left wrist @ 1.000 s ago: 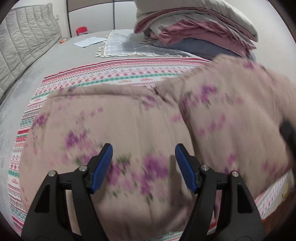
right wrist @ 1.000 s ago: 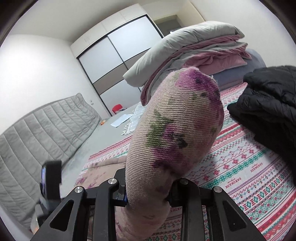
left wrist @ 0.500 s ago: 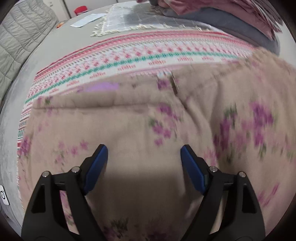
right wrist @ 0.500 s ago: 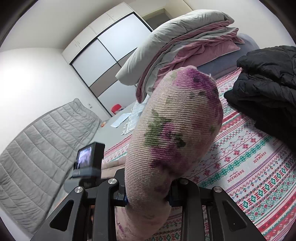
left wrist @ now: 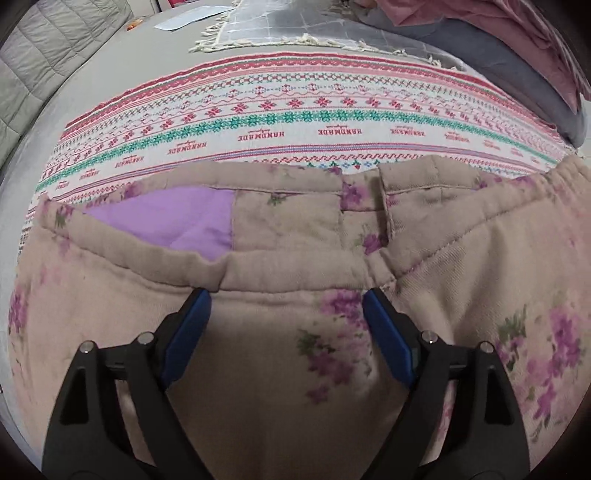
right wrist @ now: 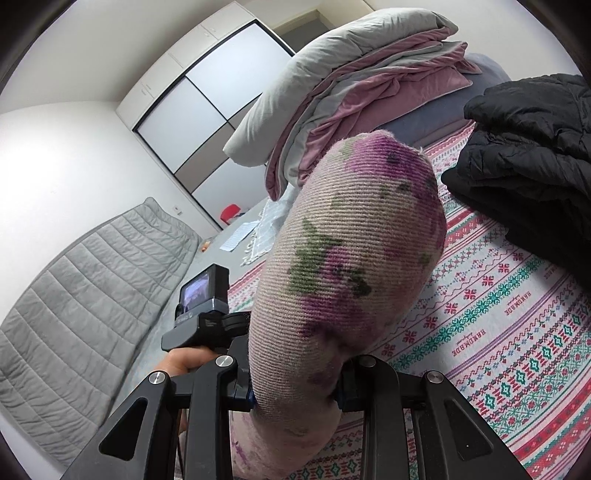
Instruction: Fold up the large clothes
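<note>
In the left wrist view the floral trousers [left wrist: 295, 258] fill the lower two thirds of the frame, spread flat on a patterned blanket [left wrist: 295, 122] whose red and green bands run across the middle. The waistband crosses the frame just above the centre, and at the left it gapes to show a purple lining [left wrist: 177, 221]. The left gripper [left wrist: 286, 325] points down at the cloth just below the waistband; its jaws stand wide and are opening, its blue pads [left wrist: 186, 332] clear of each other, with flat cloth showing between them and no fold pinched. At the top of the frame lie a fringed grey cloth [left wrist: 280, 26] and a sheet of paper [left wrist: 188, 18].

In the right wrist view the right gripper [right wrist: 295, 395] sits at the bottom centre, its jaws pressed narrowly on a bunched end of the same trousers [right wrist: 351, 277], which bulges up from the grip through the middle of the frame. To its left are the camera on the other gripper [right wrist: 203, 295] and part of a hand [right wrist: 184, 363] gripping the handle below it. A black jacket [right wrist: 528, 155] rests on the blanket at the upper right (well apart from the held cloth). A stack of grey and pink bedding [right wrist: 351, 92] rises at the upper centre, a wardrobe [right wrist: 207, 110] stands behind it, and a grey quilted headboard [right wrist: 85, 295] fills the left.
</note>
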Tool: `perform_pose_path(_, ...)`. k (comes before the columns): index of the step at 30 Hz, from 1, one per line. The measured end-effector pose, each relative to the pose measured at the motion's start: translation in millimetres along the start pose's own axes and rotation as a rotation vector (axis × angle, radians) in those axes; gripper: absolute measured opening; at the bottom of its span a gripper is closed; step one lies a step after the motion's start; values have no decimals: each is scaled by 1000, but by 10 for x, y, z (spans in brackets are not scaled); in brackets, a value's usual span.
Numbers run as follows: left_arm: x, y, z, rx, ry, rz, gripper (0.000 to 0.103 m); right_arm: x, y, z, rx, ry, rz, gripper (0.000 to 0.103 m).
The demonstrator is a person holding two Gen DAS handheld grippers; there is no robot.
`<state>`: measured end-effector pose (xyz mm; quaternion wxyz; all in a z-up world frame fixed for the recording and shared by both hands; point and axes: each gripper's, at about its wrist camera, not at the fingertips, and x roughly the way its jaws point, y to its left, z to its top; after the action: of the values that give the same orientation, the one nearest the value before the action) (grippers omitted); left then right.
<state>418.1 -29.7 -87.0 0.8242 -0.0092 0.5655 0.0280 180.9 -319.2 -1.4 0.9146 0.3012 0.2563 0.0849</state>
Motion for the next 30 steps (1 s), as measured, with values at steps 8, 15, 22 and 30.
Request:
perform_pose_path(8,-766,237,-582,-8,-121,-38,85,-6,-83,23,43,6,3,29)
perform_pose_path(15,-1036,103,-1629,69,-159,-168,85,-21,-37,2,32,0,-8,29)
perform_pose_path(22,-959,113,-1728,72,-234,-155,86,-3,64,-80,-31,4,-54,29)
perform_pose_path(30,-1340,346,-1979,49,-283,-236,85,26,-72,-31,22,2,-64,29)
